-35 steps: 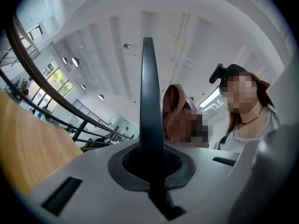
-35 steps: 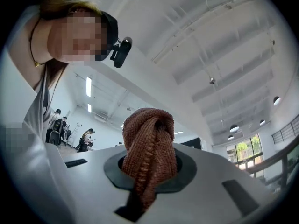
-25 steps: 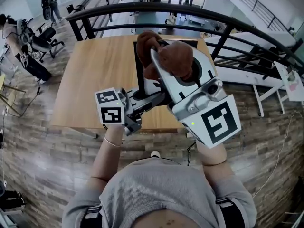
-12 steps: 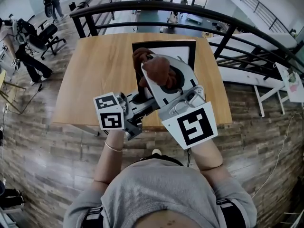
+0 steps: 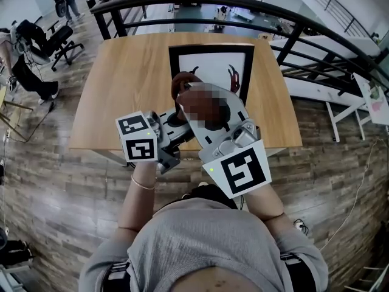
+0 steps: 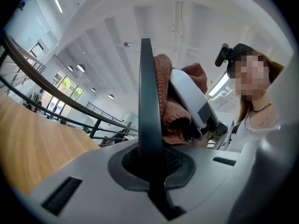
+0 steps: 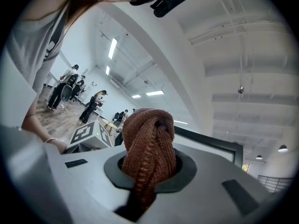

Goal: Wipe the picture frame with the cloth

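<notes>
Left claw [image 6: 152,164] clamped the frame's [image 5: 209,72] edge, upper centre of head view, above the tabletop [image 5: 121,84]. Right claw [image 7: 148,169] was closed on the cloth [image 7: 148,139] (tightly bunched). Hard wiping could twist the frame from that 1 thin grip.

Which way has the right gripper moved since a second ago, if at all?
Yes. The right gripper slid back from the table's far edge toward its near edge.

L hand-held gripper [image 5: 177,121]: jaws closed on frame [image 5: 209,48] | R hand-held gripper [image 5: 187,93]: jaws closed on cloth [image 7: 148,143]
</notes>
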Available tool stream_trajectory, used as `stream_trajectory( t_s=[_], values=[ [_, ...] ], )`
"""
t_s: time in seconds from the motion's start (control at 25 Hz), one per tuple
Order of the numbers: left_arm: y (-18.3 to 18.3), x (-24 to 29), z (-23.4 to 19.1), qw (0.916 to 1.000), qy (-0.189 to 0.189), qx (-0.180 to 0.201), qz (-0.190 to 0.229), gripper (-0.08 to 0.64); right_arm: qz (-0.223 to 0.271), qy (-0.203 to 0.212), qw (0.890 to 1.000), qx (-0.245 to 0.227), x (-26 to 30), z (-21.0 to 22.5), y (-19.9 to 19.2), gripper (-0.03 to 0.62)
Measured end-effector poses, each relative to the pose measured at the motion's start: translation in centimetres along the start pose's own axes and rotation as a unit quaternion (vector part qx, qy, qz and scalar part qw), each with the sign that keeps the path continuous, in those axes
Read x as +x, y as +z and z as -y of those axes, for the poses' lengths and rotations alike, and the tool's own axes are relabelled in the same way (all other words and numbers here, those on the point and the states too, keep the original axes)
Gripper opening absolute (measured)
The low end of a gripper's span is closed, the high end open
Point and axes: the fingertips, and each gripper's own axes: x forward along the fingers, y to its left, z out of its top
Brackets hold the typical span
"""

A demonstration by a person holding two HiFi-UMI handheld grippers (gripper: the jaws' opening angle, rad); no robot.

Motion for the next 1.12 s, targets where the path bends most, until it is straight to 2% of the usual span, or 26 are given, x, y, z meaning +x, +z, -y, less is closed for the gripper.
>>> stream_trajectory(
  t_s=[0.12, 0.2, 0.36, 0.44, 0.72, 0.88, 1.12],
  values=[
    [-0.1, -0.8, -0.1, 1.0, 0.006, 0.004, -0.003, 0.017, 0.043, 0.013, 0.996, 0.076, 0.2, -1.1, 0.8, 0.046],
    [-0.6, -1.5, -0.1, 1.0, 0.008, 0.004, -0.004, 0.017, 0.045, 0.02, 0.994, 0.099, 0.1, -1.7, 0.5, 0.046],
    [-0.9, -2.3, -0.5, 0.9999, 0.01, -0.006, 0.007, 0.017, 0.016, 0.048, 0.994, 0.098, -0.1, -3.1, -1.1, 0.046],
    [-1.0, -2.3, -0.8, 0.9999, 0.013, -0.007, 0.007, 0.017, 0.013, 0.055, 0.992, 0.113, -0.2, -3.3, -1.5, 0.046],
    [-1.0, -2.5, -1.2, 0.9996, 0.028, -0.005, 0.007, 0.017, 0.016, 0.085, 0.986, 0.143, -1.1, -4.7, -1.9, 0.046],
    [-1.0, -2.5, -1.0, 0.9993, 0.033, -0.008, 0.015, 0.017, 0.046, 0.102, 0.983, 0.143, -2.3, -5.2, -1.5, 0.046],
    [-1.0, -2.5, -1.0, 0.9988, 0.033, -0.021, 0.028, 0.017, 0.033, 0.126, 0.983, 0.127, -3.8, -6.2, -2.2, 0.046]
  ],
)
